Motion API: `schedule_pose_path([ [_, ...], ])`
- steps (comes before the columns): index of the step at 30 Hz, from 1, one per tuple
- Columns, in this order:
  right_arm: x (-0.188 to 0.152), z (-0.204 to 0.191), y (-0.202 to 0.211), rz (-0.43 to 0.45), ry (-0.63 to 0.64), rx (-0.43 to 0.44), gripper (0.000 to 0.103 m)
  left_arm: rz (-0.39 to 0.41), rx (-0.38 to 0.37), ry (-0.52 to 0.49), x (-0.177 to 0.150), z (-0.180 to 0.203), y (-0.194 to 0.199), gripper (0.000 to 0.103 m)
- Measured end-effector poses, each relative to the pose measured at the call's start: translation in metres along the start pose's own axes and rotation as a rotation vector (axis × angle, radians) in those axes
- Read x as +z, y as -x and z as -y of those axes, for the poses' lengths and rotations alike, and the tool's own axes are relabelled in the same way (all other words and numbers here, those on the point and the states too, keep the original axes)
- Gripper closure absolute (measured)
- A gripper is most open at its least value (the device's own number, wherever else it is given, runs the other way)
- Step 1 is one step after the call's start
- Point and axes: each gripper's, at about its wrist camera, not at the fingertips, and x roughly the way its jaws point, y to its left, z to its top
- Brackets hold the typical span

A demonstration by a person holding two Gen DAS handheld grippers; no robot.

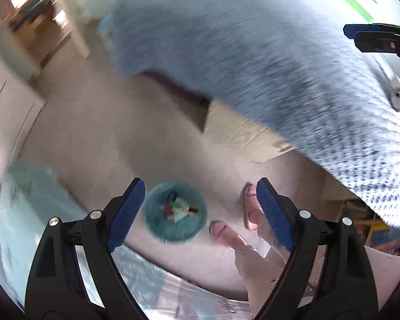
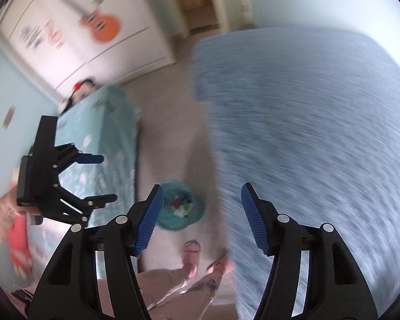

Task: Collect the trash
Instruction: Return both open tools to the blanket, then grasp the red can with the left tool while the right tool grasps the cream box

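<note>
Left wrist view: left claw (image 1: 200,210) is spread wide and empty, with the teal trash bin (image 1: 175,212) on the floor right below, between its pads. Right claw (image 2: 202,217) is open and empty too, the bin a bit left of its centre, so lefty looks better lined up.

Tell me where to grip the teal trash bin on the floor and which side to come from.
Grip the teal trash bin by its rim, coming straight down from above: it stands upright with its round mouth open upward and scraps lying inside. Close one finger inside and one outside the wall. The near edge, toward the person's feet, looks freest; blur hides the rim's detail.
</note>
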Motion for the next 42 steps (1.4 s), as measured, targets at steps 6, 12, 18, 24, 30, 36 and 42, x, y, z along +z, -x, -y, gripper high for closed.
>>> schedule_pose_path([
  [6, -0.052, 0.080, 0.090, 0.101, -0.148, -0.161, 0.036, 0.060, -0.068, -0.232, 0.056, 0.090, 0.018, 0.015],
  [12, -0.122, 0.166, 0.165, 0.137, -0.295, -0.303, 0.028, 0.090, -0.134, -0.458, 0.090, 0.199, 0.022, 0.012],
  [18, -0.187, 0.229, 0.209, 0.117, -0.383, -0.369, 0.028, 0.111, -0.205, -0.605, 0.119, 0.294, 0.023, 0.007],
  [24, -0.231, 0.270, 0.213, 0.090, -0.475, -0.380, 0.027, 0.095, -0.228, -0.707, 0.136, 0.357, 0.013, 0.007],
  [30, -0.247, 0.306, 0.188, 0.044, -0.546, -0.343, 0.027, 0.046, -0.263, -0.836, 0.137, 0.420, -0.011, 0.007],
  [36, -0.251, 0.329, 0.161, -0.001, -0.572, -0.296, 0.027, -0.017, -0.296, -0.873, 0.139, 0.454, -0.039, 0.007],
  [42, -0.252, 0.345, 0.141, -0.046, -0.585, -0.251, 0.040, -0.066, -0.339, -0.863, 0.149, 0.474, -0.065, 0.022],
])
